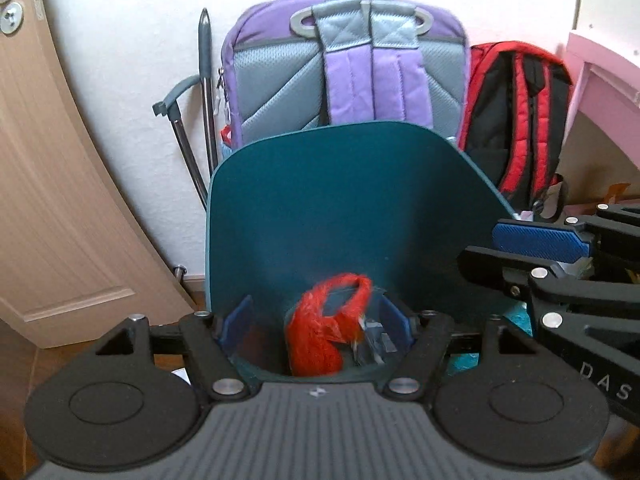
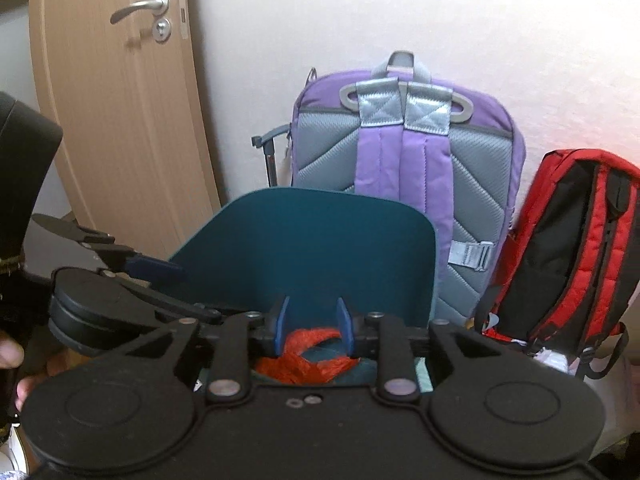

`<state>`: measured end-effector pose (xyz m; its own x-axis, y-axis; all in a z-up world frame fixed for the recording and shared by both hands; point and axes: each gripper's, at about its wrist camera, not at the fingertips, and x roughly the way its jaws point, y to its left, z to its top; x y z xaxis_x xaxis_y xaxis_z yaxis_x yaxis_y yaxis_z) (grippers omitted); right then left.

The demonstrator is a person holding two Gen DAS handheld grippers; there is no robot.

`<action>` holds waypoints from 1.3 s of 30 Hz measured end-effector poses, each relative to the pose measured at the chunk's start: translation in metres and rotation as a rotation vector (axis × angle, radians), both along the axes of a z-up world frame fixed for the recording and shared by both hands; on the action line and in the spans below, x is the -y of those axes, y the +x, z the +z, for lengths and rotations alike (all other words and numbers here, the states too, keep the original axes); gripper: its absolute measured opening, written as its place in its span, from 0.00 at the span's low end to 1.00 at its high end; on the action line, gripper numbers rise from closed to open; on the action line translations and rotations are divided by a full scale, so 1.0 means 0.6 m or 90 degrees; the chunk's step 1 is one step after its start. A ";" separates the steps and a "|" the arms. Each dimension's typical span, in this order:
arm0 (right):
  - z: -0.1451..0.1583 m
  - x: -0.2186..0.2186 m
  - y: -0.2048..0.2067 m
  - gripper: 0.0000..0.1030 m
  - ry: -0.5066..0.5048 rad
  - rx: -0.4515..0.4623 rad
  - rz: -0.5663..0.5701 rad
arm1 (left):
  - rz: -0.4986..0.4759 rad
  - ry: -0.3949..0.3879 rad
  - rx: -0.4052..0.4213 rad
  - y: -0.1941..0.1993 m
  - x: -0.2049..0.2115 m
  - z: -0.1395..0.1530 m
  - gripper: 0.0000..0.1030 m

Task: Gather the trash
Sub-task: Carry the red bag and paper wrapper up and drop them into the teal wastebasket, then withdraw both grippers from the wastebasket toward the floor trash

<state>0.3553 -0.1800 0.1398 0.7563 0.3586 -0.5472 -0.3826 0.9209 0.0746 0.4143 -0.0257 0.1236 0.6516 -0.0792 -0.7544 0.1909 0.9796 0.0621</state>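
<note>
Red net bag (image 1: 324, 328) dropping into teal bin (image 1: 320, 208), free between parted fingers of left gripper (image 1: 316, 324). Right gripper (image 2: 311, 326) likewise apart above it. Likely snag: mesh catching on fingers, dragged out on withdrawal.

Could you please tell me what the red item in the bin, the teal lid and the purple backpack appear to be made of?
Red item: probably plastic mesh netting, given its loose, stringy, crumpled look.
Teal lid: likely hard plastic; smooth, matte, rigid, with rounded corners.
Purple backpack: woven synthetic fabric with slightly shiny straps and grey padded mesh panels.
</note>
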 end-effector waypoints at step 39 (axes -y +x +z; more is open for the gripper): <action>-0.200 0.039 -0.282 0.48 0.021 -0.164 0.046 | 0.038 -0.087 -0.058 -0.323 -0.138 -0.150 0.97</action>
